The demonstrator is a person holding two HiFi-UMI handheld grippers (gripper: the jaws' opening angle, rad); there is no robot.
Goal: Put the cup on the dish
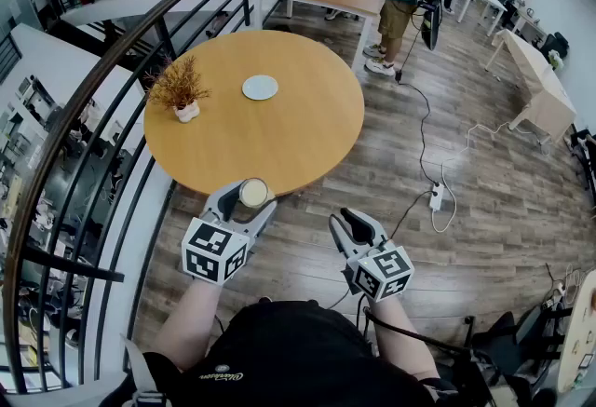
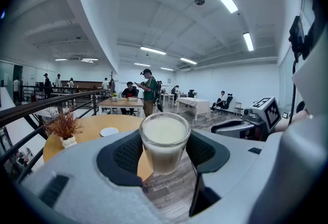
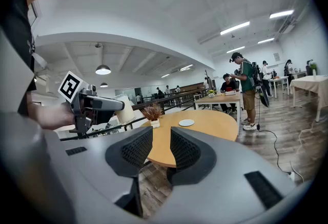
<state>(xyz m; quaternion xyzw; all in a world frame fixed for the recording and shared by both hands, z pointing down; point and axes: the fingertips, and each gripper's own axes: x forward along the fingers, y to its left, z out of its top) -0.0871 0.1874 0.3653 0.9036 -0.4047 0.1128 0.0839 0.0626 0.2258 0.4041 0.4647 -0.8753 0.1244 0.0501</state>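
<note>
my left gripper point(image 1: 248, 198) grips the milky cup point(image 2: 164, 141) at the table's point(image 1: 298, 144) six o'clock edge; the dish point(image 1: 260, 88) lies well apart toward twelve. my right gripper point(image 3: 161, 148) is slightly parted, empty; shirt print point(image 1: 221, 375) unreadable.

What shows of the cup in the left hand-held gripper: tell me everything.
The cup is a clear tumbler, seemingly glass, tapering downward and filled near the rim with something creamy white. It stands upright, clamped between the ribbed pads of the left hand-held gripper, in the air by the near edge of the round table.
</note>
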